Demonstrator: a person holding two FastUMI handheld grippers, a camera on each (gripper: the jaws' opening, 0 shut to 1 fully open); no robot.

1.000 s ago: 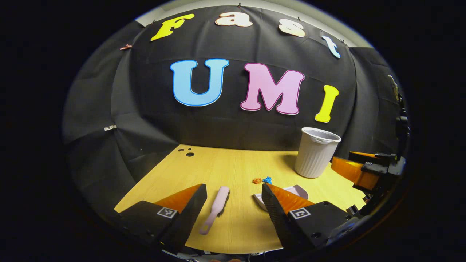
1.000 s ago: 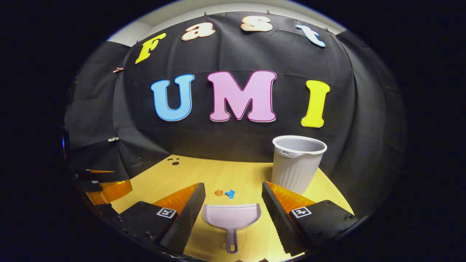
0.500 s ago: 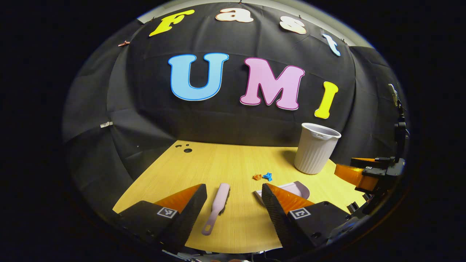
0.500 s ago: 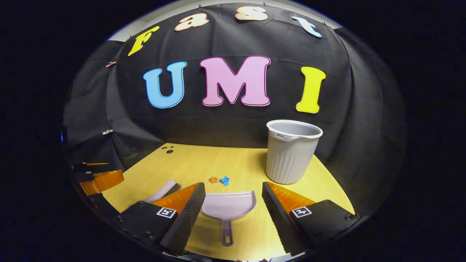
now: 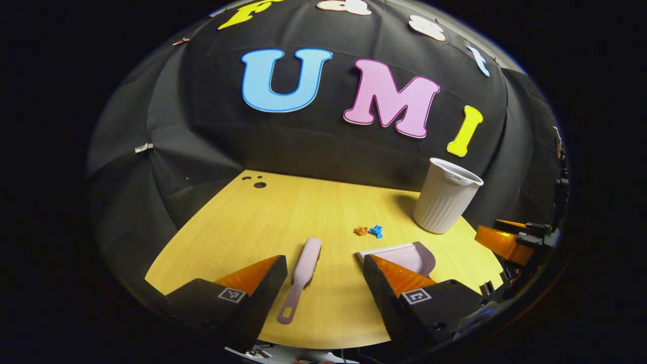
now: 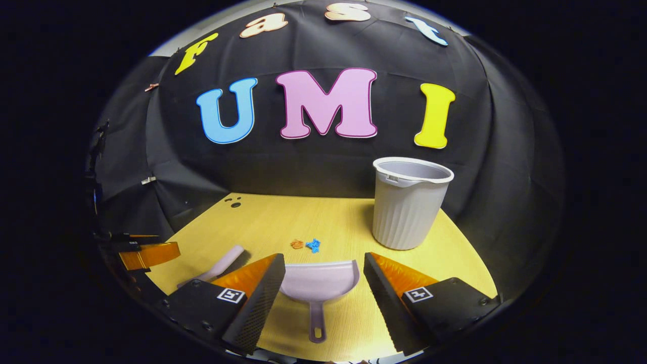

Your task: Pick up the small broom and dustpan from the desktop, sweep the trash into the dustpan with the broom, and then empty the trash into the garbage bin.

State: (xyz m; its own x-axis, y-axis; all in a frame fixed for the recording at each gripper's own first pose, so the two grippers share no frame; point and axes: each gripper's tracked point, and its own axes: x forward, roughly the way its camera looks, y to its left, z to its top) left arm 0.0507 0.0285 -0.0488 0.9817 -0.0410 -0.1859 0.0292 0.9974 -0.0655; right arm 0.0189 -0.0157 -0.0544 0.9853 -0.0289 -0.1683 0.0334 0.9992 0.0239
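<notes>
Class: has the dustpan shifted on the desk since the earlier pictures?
No. In the right gripper view the dustpan keeps its gap to the trash bits; the view itself shifted.

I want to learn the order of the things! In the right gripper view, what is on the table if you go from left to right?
Broom → orange trash scrap → blue trash scrap → garbage bin. The dustpan lies nearer, below the scraps, so I leave it out of the order.

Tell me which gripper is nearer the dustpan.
Right. The right gripper hangs open directly over the dustpan, its handle lying between the fingers. The left gripper is open over the small broom, with the dustpan off to its right.
</notes>
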